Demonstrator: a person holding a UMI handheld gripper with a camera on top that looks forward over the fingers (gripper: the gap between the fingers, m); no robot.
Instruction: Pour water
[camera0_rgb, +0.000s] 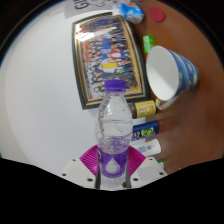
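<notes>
Fingers: the gripper (113, 172) has its two fingers (88, 168) clamped on the lower body of the bottle, one purple pad (93, 158) showing at either side of it.
Bottle: one clear plastic water bottle (114, 130) with a purple cap (115, 86); it stands between the fingers, held at its base.
Bottle axis: long axis upright, cap end pointing away from the fingers toward the framed picture.
Bottle label: no band with readable writing can be made out on the clear wall.
Cup: one paper cup (171, 72), white inside with blue pattern outside, beyond the fingers and to the right of the bottle; it lies tilted with its open mouth facing the bottle's side.
Small packs: about three small items (146, 128) just right of the bottle, between it and the cup, in yellow, blue and green; their print is too small to read.
Framed picture: one dark-framed picture (107, 55) flat on the surface beyond the bottle, showing rows of people; its caption line is unreadable.
Counter: white counter (40, 90) on the left, brown surface (195, 130) on the right.
Far edge: a few colourful objects (133, 12) beyond the frame, one with large letters cut off and not legible.
</notes>
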